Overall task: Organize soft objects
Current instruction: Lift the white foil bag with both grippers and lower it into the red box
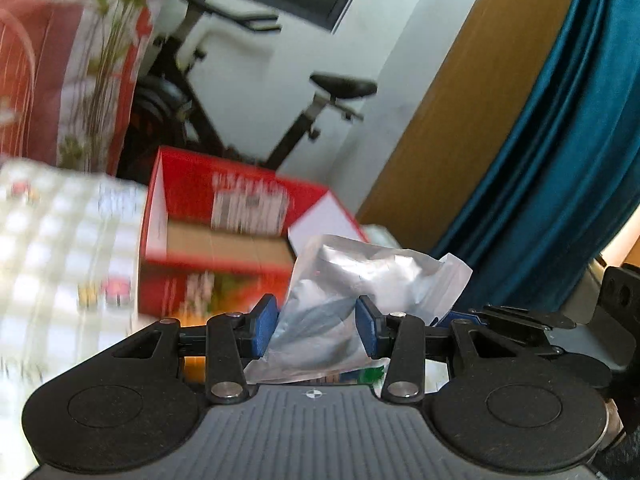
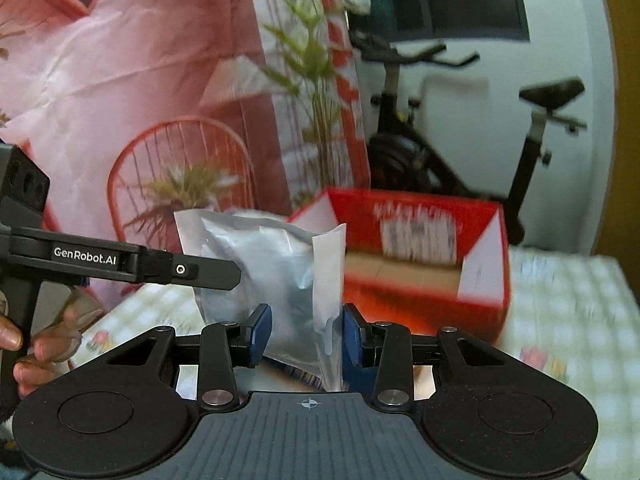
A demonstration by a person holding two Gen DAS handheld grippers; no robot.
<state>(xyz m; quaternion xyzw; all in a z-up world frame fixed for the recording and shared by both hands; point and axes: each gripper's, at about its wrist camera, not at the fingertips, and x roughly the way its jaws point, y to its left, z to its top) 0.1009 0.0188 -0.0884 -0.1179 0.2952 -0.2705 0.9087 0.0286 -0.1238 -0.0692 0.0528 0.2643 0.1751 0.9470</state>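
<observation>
Left gripper (image 1: 316,326): blue pads clamped on the silvery plastic pouch (image 1: 360,280), which bulges above and beyond the fingers.
Right gripper (image 2: 306,336): pads pinching the same pouch (its flat sealed edge upright by the right-side pad).
Red box (image 2: 424,260): open, beyond the fingertips, on the checked cloth (image 2: 568,320).

Left wrist view. The left claw (image 1: 316,330) grips a translucent silvery pouch (image 1: 360,292), its blue pads (image 1: 264,326) pressing the crumpled lower part on both sides. Beyond it stands an open red box (image 1: 224,216) on a surface with a checked cloth (image 1: 52,248). Behind: an exercise bike (image 1: 280,112), a teal curtain (image 1: 560,152), and a pink printed backdrop (image 1: 60,60). The background is blurred.
</observation>
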